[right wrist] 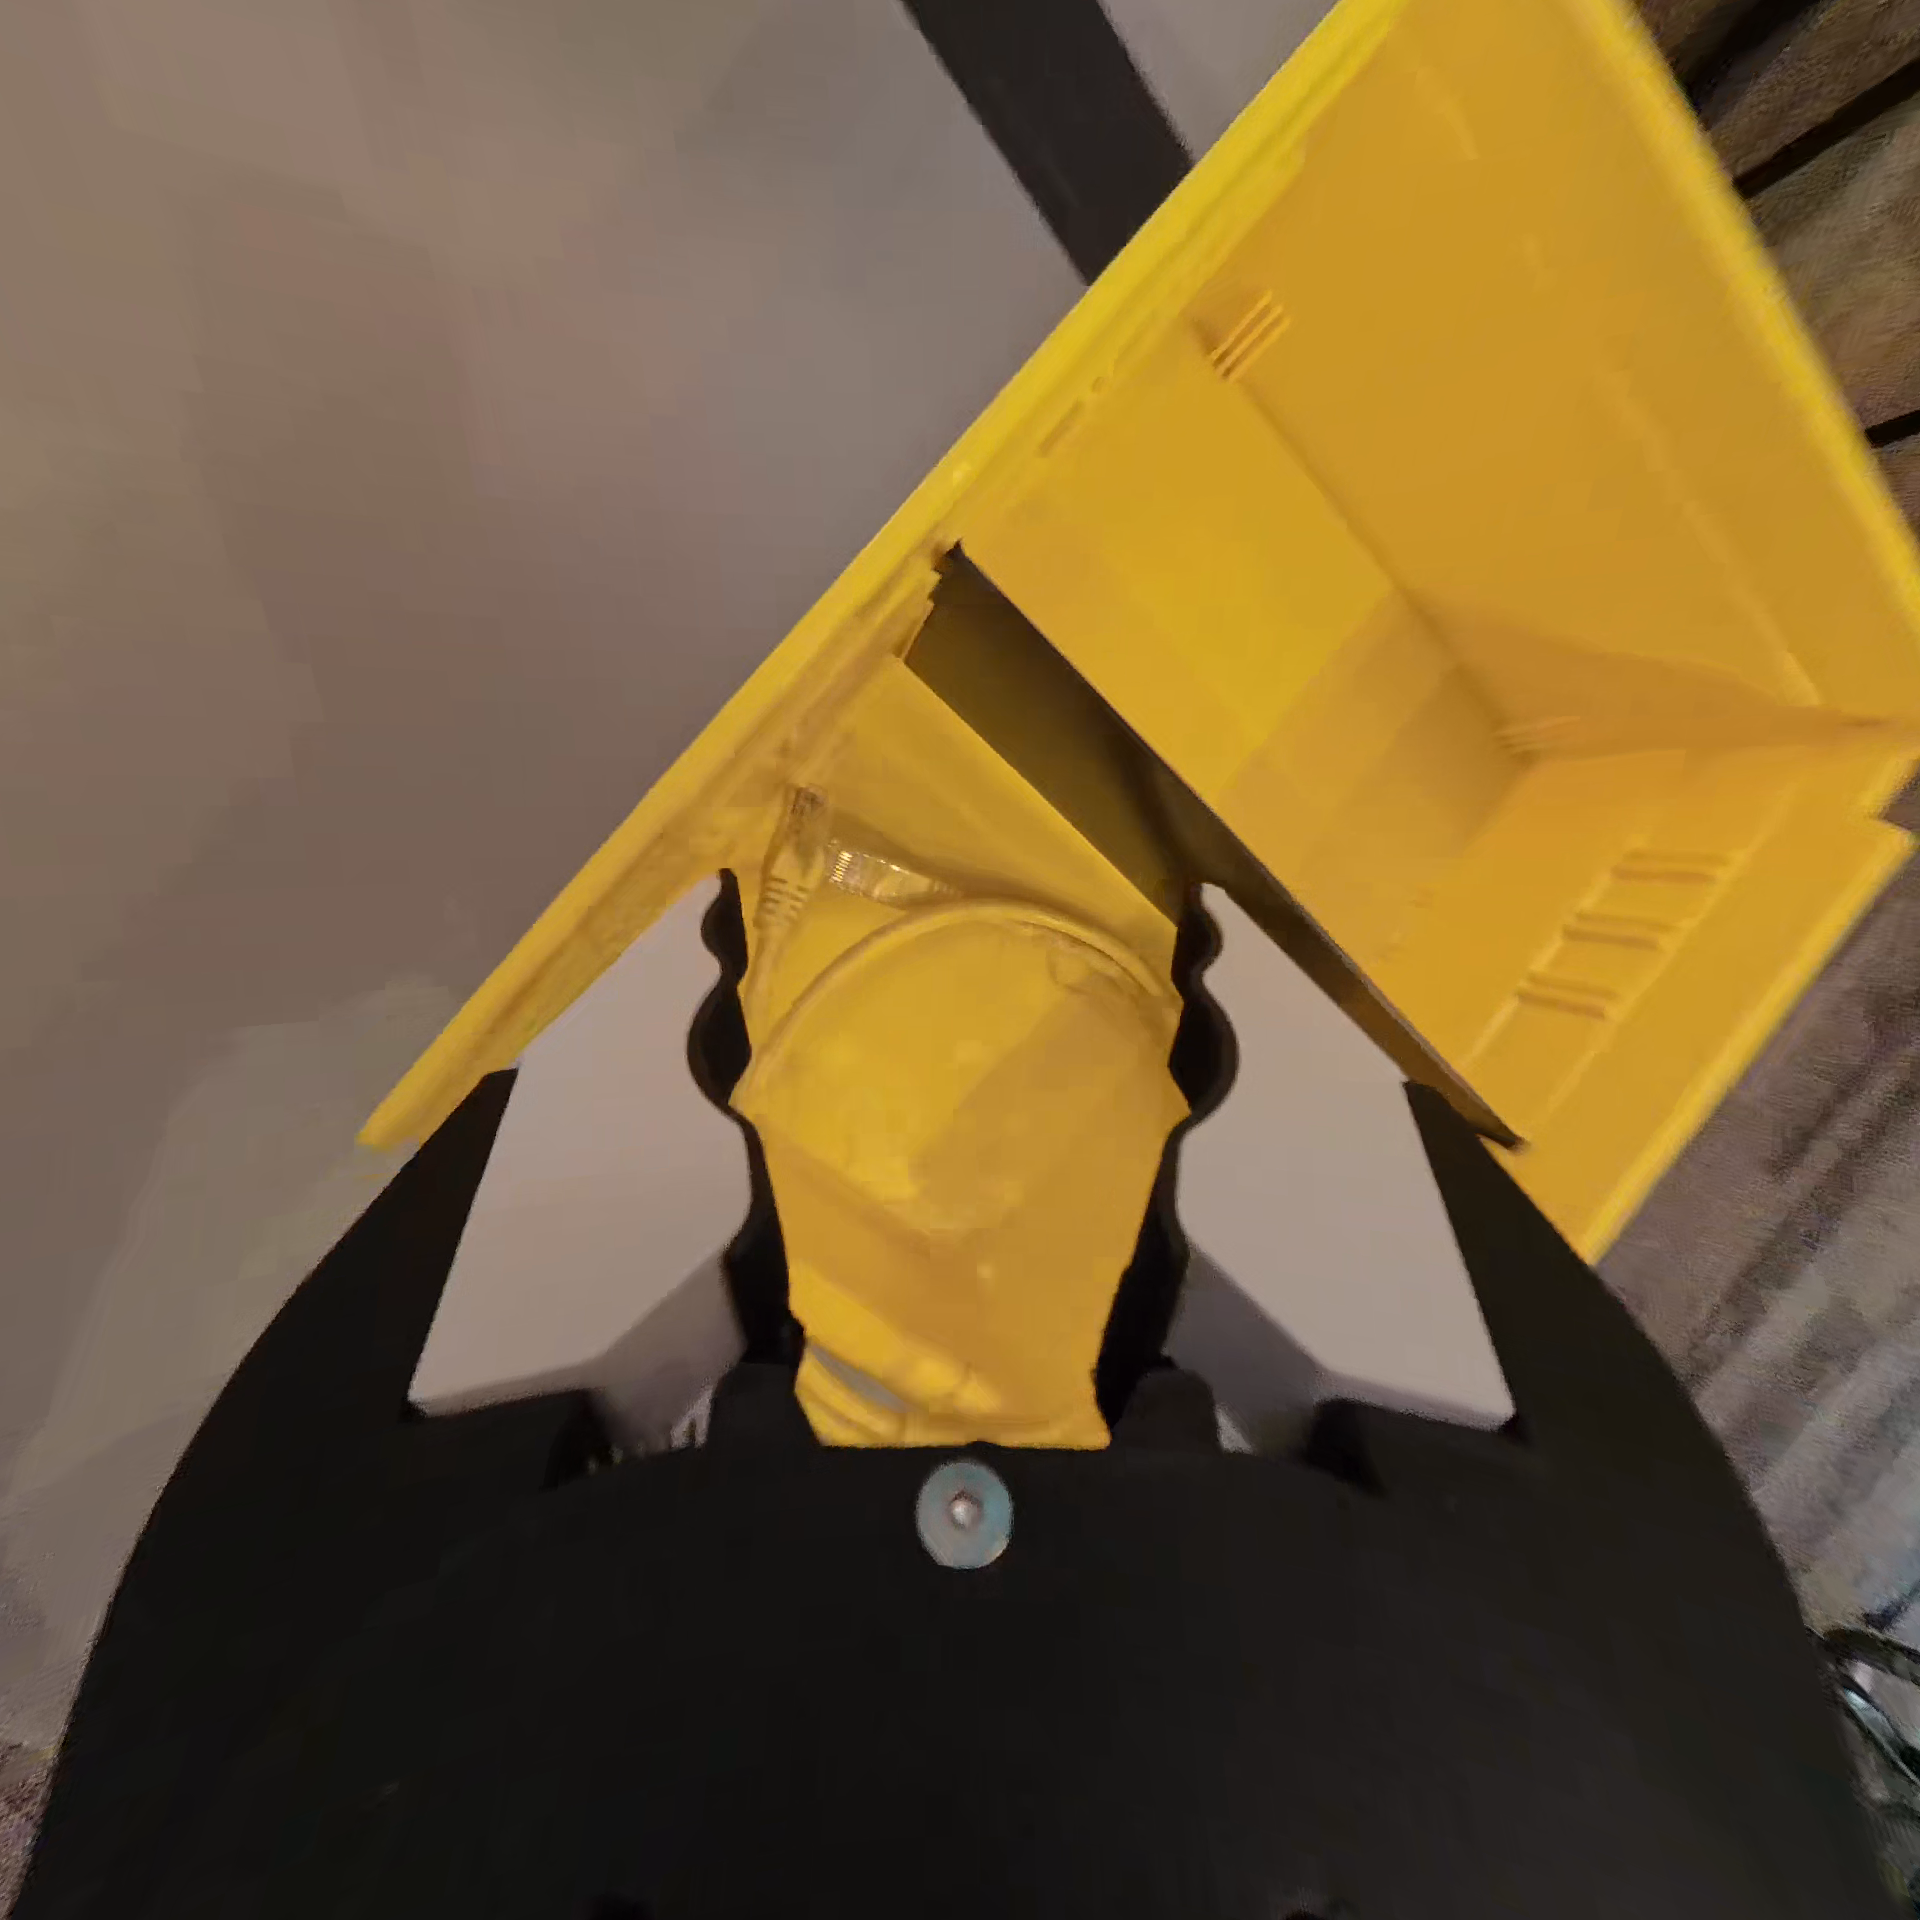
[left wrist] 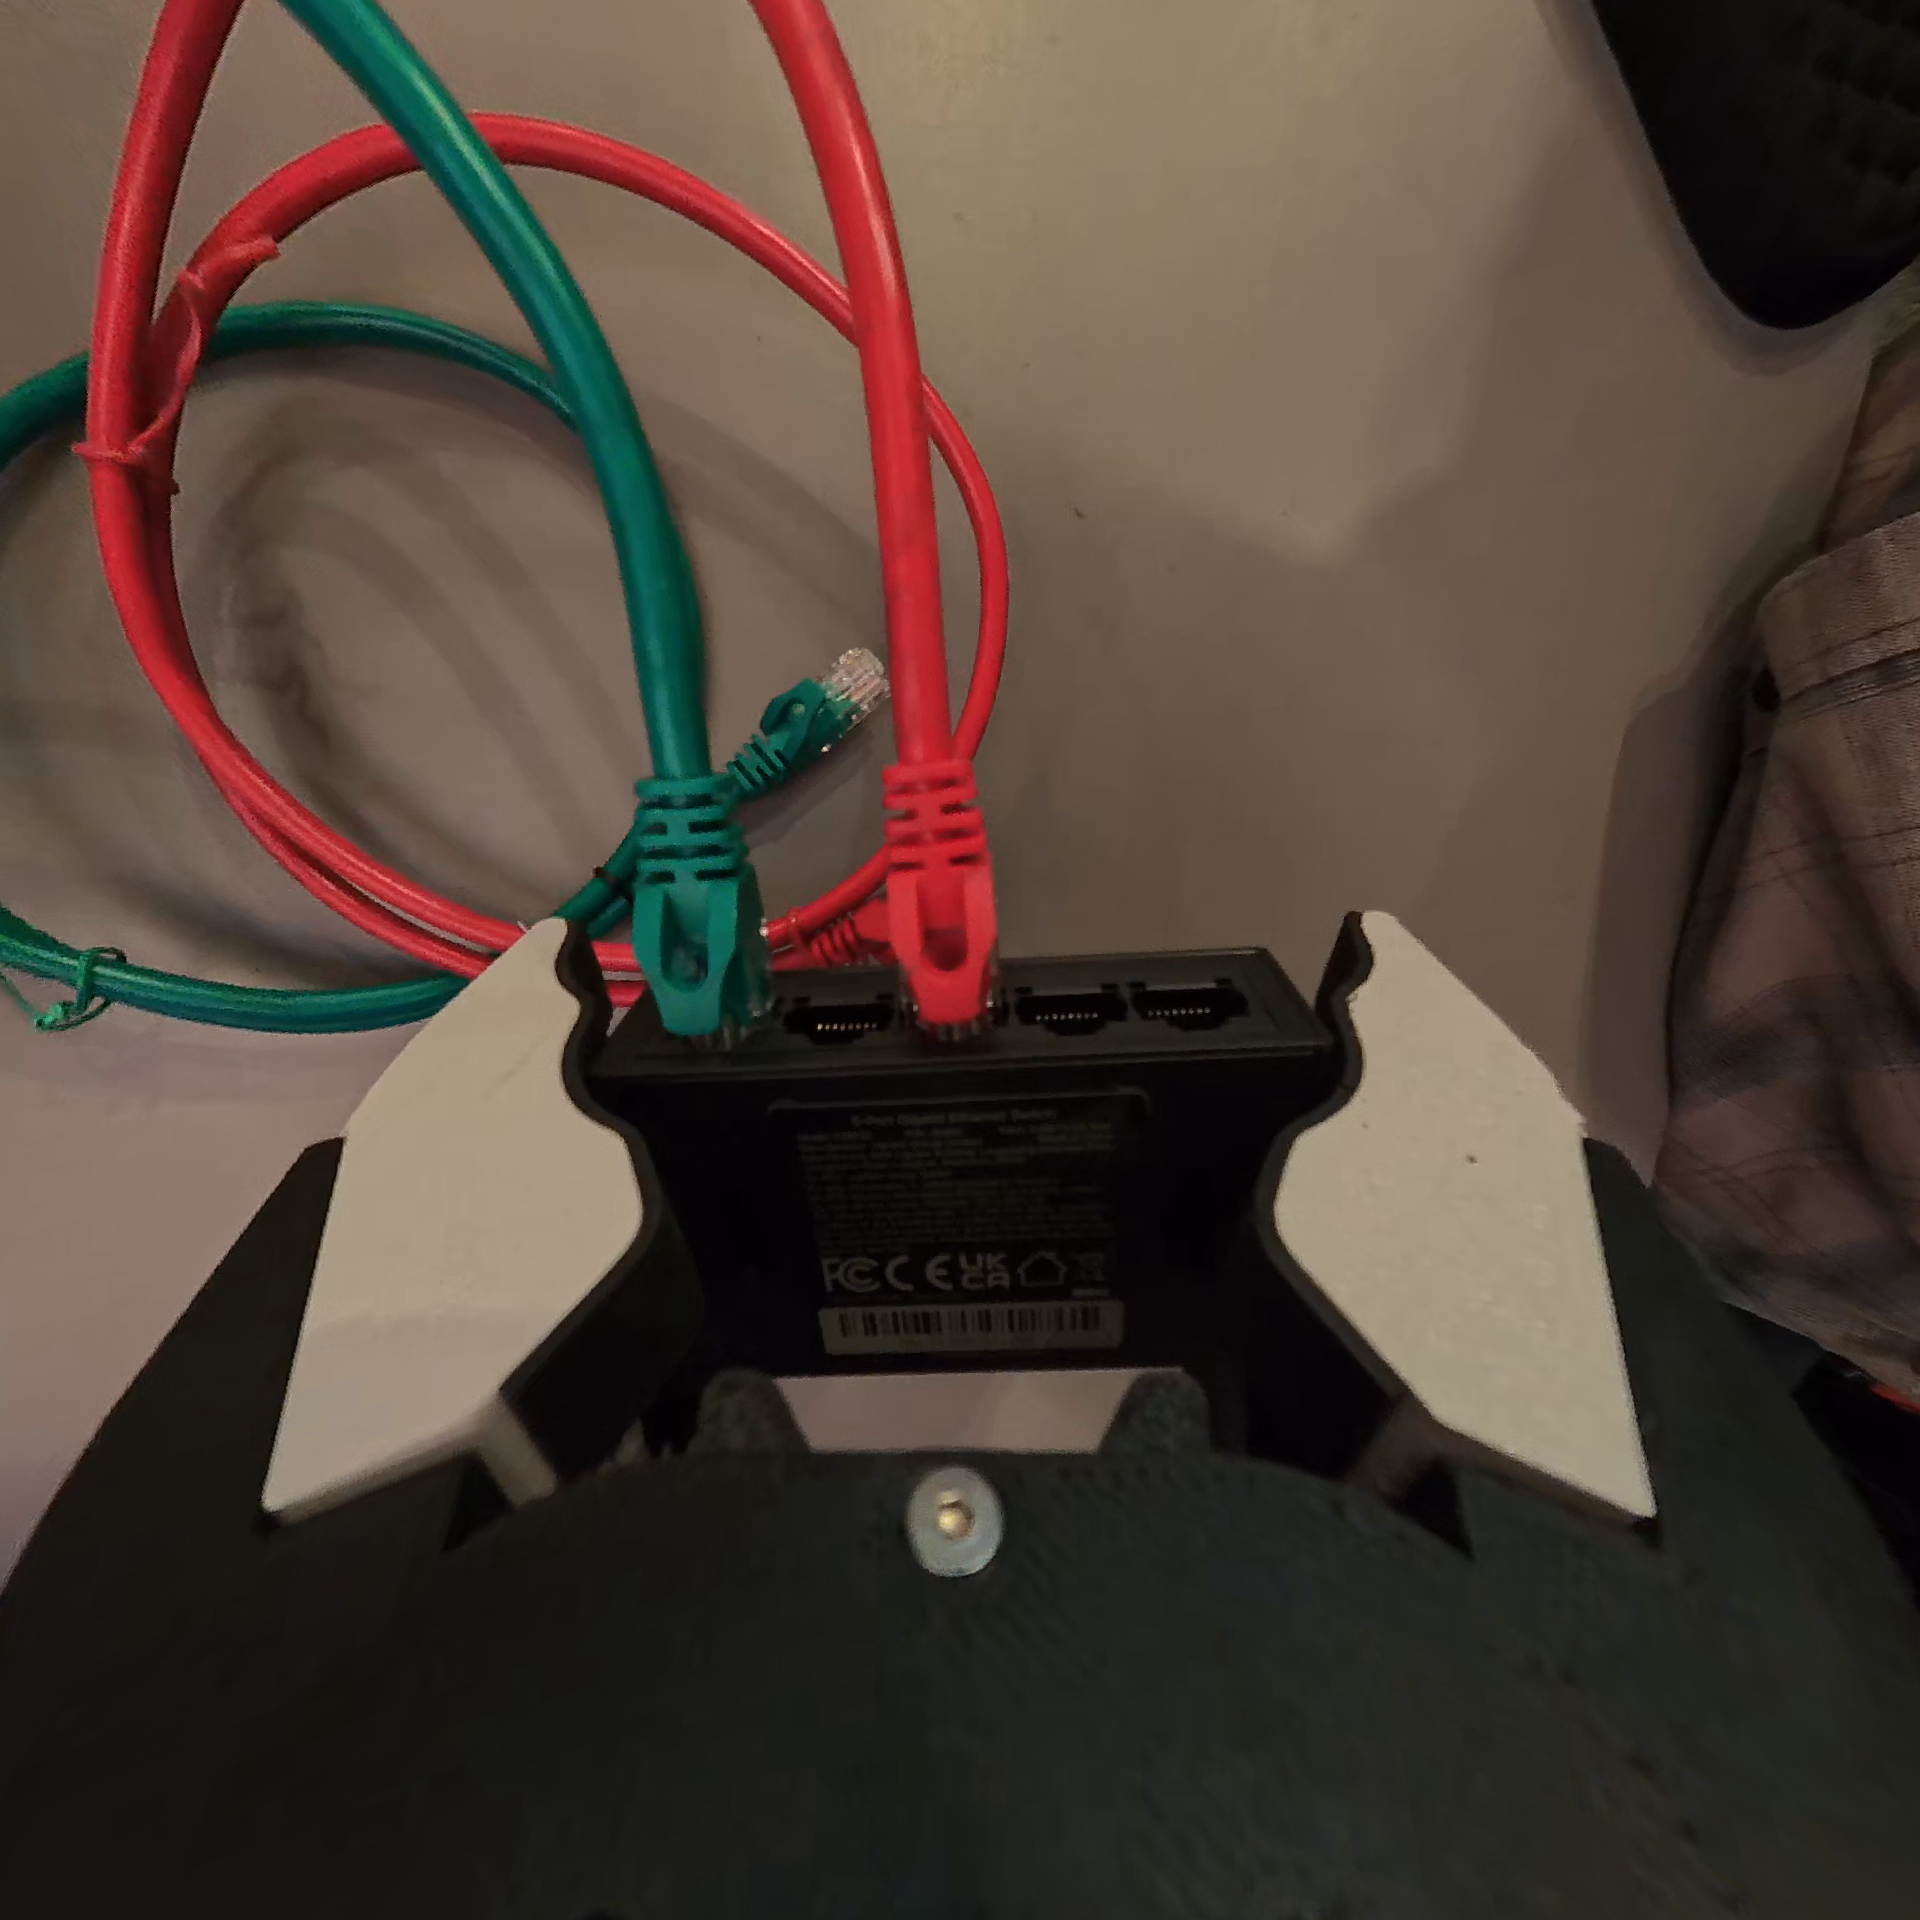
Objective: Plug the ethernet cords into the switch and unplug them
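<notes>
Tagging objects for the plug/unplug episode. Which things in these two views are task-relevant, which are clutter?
In the job:
- switch, held by the left gripper
- green cord, plugged in
- red cord, plugged in
- yellow cord coiled in the bin, with the right gripper open over it

Just lying about:
- yellow bin itself
- plaid cloth
- dark object, top right

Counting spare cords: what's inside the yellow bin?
A coiled yellow cord with a clear plug lies in the yellow bin, seen between the right gripper fingers. The gripper body hides anything lower down.
</notes>
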Action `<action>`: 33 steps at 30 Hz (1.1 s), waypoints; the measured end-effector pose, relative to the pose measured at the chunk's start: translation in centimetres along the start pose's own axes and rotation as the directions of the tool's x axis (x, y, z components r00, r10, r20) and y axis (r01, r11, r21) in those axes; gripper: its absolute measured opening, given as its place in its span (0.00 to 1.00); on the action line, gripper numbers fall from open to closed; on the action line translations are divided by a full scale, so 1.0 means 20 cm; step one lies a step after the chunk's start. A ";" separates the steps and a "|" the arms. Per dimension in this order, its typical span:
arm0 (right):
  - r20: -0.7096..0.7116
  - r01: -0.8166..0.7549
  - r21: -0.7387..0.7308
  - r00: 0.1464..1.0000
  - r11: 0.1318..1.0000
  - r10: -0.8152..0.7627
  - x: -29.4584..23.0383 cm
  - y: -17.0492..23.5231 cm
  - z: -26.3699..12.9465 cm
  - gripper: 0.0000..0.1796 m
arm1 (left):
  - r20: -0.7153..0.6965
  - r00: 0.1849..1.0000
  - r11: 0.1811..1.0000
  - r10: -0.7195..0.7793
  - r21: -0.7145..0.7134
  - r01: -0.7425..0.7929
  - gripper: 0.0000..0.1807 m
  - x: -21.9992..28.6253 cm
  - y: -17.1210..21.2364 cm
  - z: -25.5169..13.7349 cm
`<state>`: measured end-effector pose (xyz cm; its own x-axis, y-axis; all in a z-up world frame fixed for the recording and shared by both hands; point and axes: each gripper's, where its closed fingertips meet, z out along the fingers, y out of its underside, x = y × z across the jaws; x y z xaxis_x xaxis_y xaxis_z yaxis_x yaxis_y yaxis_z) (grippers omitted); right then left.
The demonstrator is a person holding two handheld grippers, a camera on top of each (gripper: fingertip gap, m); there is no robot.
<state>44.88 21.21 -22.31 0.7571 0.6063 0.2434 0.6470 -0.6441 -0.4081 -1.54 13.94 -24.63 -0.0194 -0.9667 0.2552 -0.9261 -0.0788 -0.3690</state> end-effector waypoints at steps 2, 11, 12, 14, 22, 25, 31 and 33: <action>-0.059 0.007 -0.002 0.998 1.000 -0.008 0.03 -0.01 -0.10 0.49 | 0.009 1.000 1.000 0.001 -0.005 -0.001 0.70 -0.01 0.00 -0.01; 0.061 0.086 0.439 0.990 0.894 -0.125 -0.65 -0.62 -0.47 0.37 | 0.092 0.995 1.000 0.030 -0.010 -0.029 0.70 -0.04 -0.02 -0.05; 0.141 0.059 0.500 0.979 0.864 -0.148 -0.81 -0.70 -0.48 0.34 | 0.116 0.992 0.999 0.038 -0.021 -0.036 0.70 -0.05 -0.02 -0.06; 0.311 -0.022 0.573 0.931 0.819 -0.193 -1.10 -0.83 -0.48 0.33 | 0.181 0.981 0.996 0.071 -0.058 -0.061 0.70 -0.08 -0.01 -0.06; 0.642 -0.238 0.579 0.722 0.780 -0.257 -1.72 -1.10 -0.32 0.31 | 0.282 0.949 0.987 0.140 -0.116 -0.111 0.70 -0.08 0.00 -0.08; 0.712 -0.327 0.553 0.663 0.766 -0.231 -1.80 -1.13 -0.31 0.30 | 0.372 0.910 0.978 0.180 -0.163 -0.127 0.70 -0.13 0.02 -0.10; 0.839 -0.512 0.429 0.531 0.744 -0.118 -1.85 -1.17 -0.23 0.30 | 0.452 0.866 0.973 0.216 -0.178 -0.149 0.70 -0.18 0.02 -0.13; 0.873 -0.574 0.378 0.482 0.726 -0.074 -1.84 -1.19 -0.20 0.31 | 0.467 0.854 0.969 0.230 -0.194 -0.155 0.70 -0.19 0.03 -0.13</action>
<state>1.99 12.25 -18.06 0.2374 0.7471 -0.6209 0.0011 -0.6393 -0.7689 -3.01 18.27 -23.43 -0.0543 -0.9572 -0.2842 -0.9671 0.1212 -0.2235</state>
